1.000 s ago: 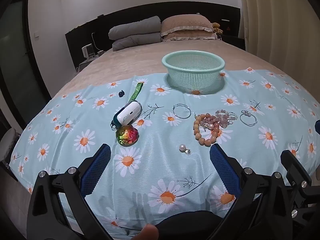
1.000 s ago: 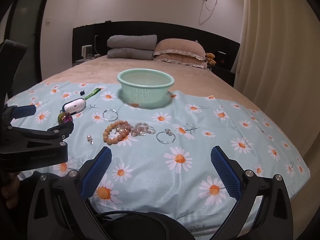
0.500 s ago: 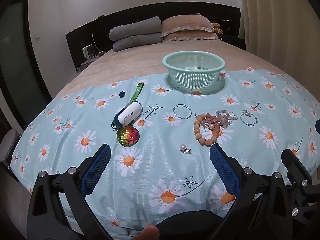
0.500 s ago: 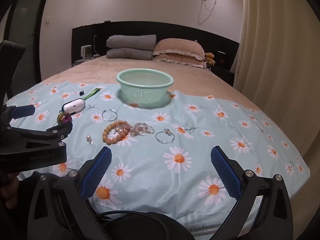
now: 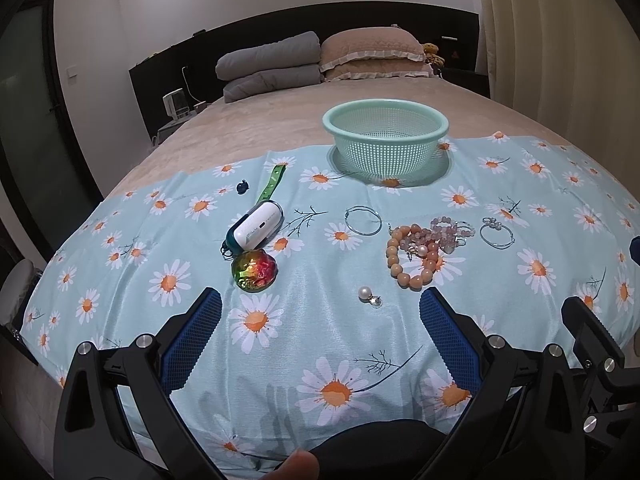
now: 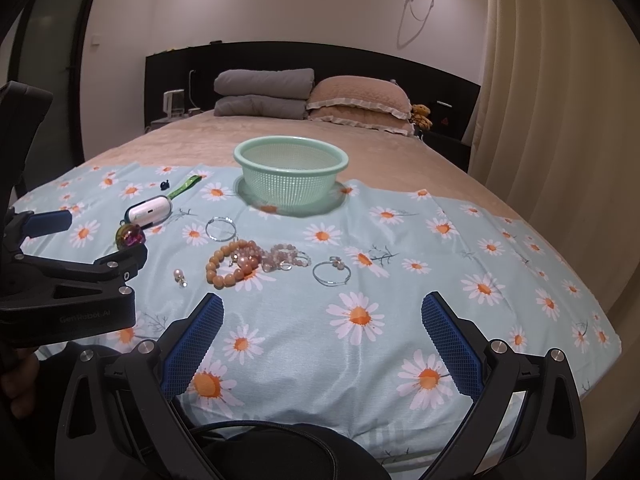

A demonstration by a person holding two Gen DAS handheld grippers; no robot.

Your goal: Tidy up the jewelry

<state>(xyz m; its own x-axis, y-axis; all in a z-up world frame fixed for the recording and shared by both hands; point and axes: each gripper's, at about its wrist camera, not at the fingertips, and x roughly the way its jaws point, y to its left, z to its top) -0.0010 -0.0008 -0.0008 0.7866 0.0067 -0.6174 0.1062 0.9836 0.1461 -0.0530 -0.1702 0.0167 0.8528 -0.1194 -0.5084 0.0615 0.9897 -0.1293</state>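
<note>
Right wrist view alone shows the left hand-held gripper (image 6: 100, 236) sideways; both hand-held grippers gape wide, empty.

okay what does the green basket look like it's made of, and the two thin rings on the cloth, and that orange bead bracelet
Green basket: looks like moulded plastic, matte mint, its walls a grid of small holes.
Two thin bangles: probably silver-toned metal wire, thin and shiny.
Orange bead bracelet: smooth, round, glossy beads; stone, glass or resin, cannot tell which.
</note>
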